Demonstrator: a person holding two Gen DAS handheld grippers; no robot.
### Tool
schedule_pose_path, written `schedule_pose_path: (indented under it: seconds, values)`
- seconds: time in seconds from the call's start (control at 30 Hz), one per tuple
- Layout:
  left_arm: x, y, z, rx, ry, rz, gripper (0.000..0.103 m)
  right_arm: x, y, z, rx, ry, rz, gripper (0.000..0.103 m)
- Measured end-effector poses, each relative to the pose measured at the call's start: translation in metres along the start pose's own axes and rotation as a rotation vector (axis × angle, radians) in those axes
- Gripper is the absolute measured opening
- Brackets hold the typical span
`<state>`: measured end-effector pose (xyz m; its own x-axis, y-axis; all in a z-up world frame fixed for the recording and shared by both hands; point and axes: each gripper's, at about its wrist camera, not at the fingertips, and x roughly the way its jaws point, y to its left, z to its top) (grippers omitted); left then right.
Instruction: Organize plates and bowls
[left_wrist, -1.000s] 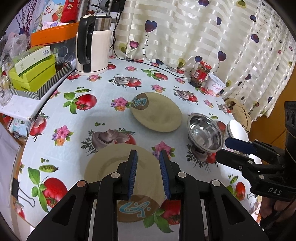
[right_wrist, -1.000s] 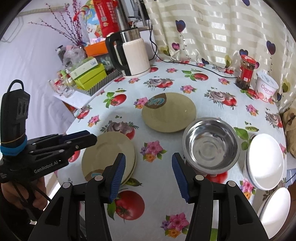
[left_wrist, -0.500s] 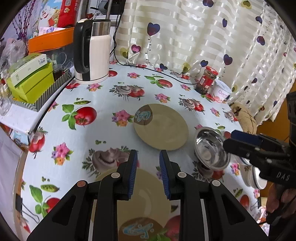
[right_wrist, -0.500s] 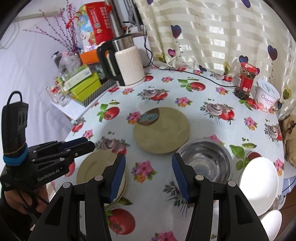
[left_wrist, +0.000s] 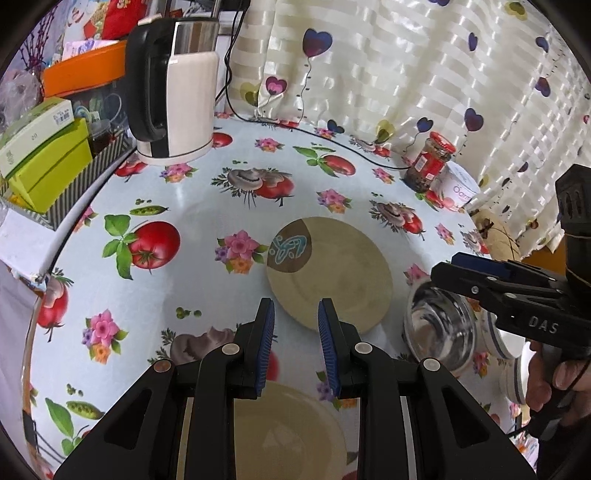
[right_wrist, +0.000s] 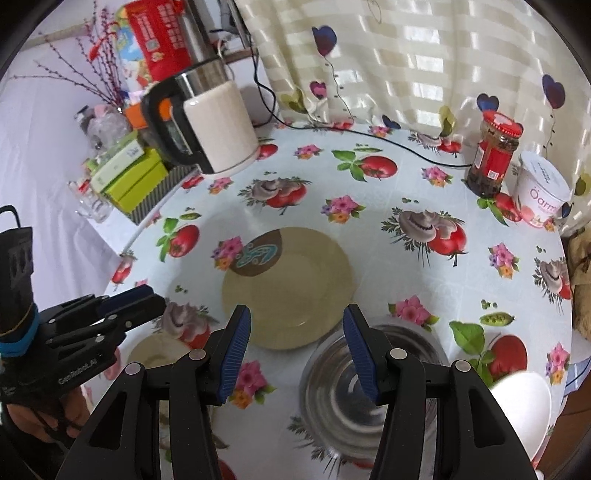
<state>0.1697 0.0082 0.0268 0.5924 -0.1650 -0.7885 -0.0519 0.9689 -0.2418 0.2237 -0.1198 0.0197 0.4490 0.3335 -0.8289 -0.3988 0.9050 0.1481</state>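
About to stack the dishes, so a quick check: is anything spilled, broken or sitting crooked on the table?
Nothing stands out. The two tan plates lie flat and apart, the steel bowl sits upright and empty, and the jar and kettle stand upright. No spill shows on the tablecloth.

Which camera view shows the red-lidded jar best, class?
The right wrist view: the red-lidded jar appears large, with its label and dark contents readable. The left wrist view shows it smaller and farther off, beside the white tub.

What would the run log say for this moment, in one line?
left tongs: open, empty | right tongs: open, empty | tan plate: on table, untouched | steel bowl: beside it
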Motion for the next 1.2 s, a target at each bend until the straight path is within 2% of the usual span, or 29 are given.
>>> schedule_pose_path:
  seconds: [0.17,0.6,0.97,1.2]
  values:
    - [0.017,0.001,0.004,-0.020,0.030,-0.003,0.026,0.023,-0.012,0.007,0.011,0.042,-0.020,0.052]
    - [0.059,0.007,0.015,-0.058,0.095,0.005,0.026,0.071,-0.034,0.020,0.063,0.156,0.010,0.052]
    - [0.078,0.012,0.012,-0.067,0.129,0.011,0.026,0.100,-0.039,0.020,0.069,0.240,-0.013,0.052]
    - [0.086,0.010,0.013,-0.063,0.137,0.014,0.026,0.111,-0.040,0.019,0.066,0.263,-0.018,0.050]
